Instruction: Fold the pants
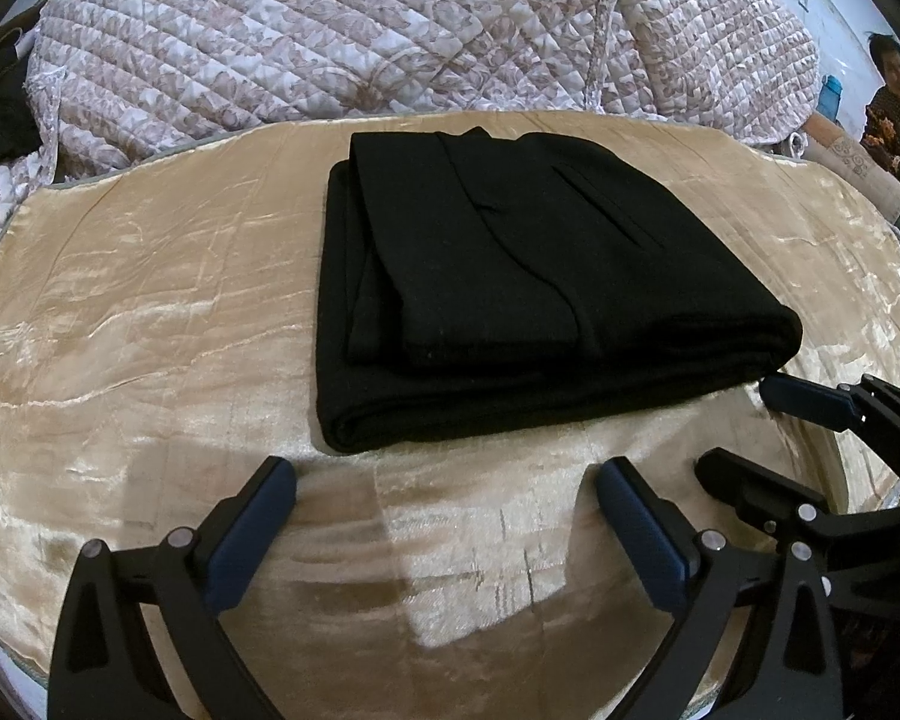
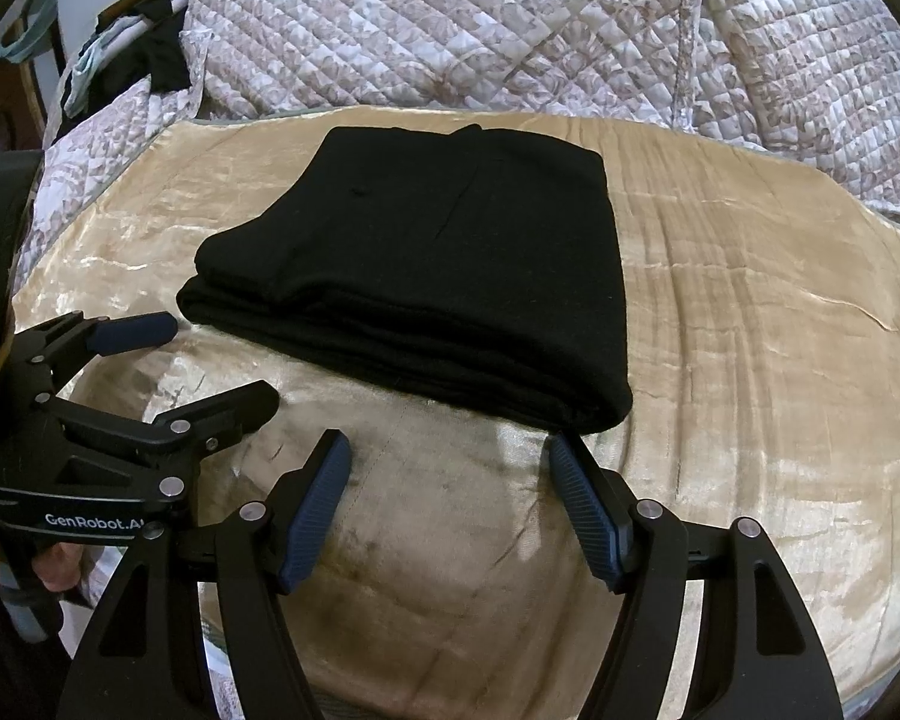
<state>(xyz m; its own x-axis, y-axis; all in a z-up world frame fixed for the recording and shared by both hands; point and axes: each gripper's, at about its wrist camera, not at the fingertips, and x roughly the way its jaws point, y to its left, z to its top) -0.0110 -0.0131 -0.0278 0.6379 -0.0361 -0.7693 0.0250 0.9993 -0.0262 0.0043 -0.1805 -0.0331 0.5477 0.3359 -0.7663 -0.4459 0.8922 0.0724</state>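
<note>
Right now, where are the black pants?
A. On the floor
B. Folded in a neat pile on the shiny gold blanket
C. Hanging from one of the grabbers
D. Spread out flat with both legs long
B: the black pants lie folded in layers on the gold blanket, while the left gripper and right gripper stand open and empty in front of them.

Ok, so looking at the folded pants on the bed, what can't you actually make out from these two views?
- Far edge of the black pants: both views, hidden behind the stack's own top layers.
- Layers inside the fold: both views, black on black, cannot count them.
- Dark clothes beyond the quilt: right wrist view, too small and partly cut off.
- Blanket under the pants: covered.
</note>
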